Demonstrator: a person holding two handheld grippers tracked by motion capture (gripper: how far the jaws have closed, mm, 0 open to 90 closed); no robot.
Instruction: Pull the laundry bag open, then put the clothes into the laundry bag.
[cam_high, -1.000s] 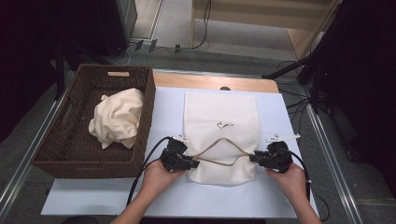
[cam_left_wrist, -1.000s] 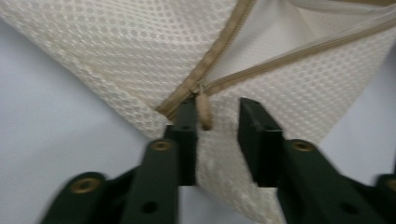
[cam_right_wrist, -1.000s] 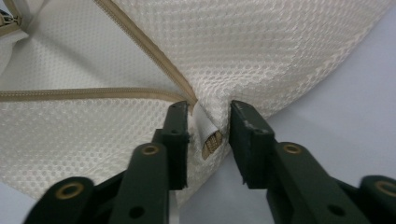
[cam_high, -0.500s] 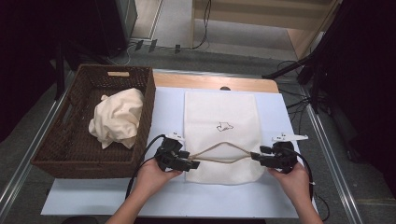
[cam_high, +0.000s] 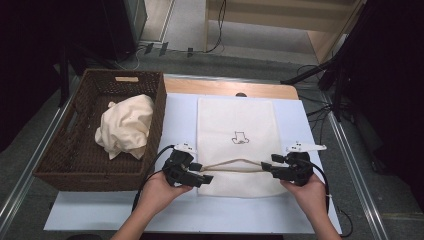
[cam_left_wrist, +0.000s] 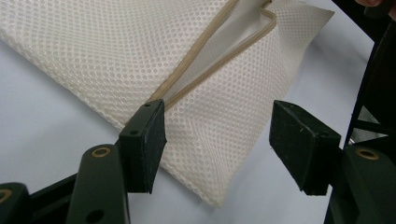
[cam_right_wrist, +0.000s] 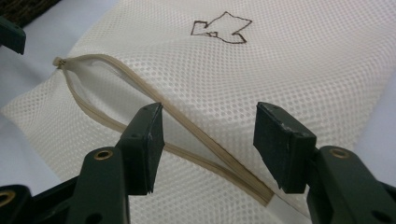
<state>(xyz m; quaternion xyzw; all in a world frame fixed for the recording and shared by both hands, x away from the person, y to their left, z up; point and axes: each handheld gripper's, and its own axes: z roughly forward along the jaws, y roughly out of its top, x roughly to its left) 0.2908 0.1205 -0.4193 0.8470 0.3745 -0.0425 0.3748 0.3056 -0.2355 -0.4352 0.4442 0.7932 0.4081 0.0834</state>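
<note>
Basket (cam_high: 60, 165): wicker, at the left end of the tabletop (cam_high: 100, 220); a crumpled cream cloth (cam_high: 125, 125) lies inside.
Left claw (cam_high: 204, 178): jaws have just been opening; apart now, astride the near left corner of the mesh laundry bag (cam_high: 235, 125), pads not pressing on it.
Bag: flat on the white tabletop, mid-table, its tan-edged zipper opening (cam_high: 235, 164) gaping near the person.
Right claw (cam_high: 270, 171): jaws have just been opening too; wide apart at the opening's right end, nothing pinched.
Change: both grips on the bag let go since a second ago; judged, the opening is set and the cloth comes next.
Left gripper view: honeycomb weave and white lining inside the opening (cam_left_wrist: 224, 46).
Right gripper view: small outlined mark (cam_right_wrist: 222, 28) on the mesh, sharper than from above.
</note>
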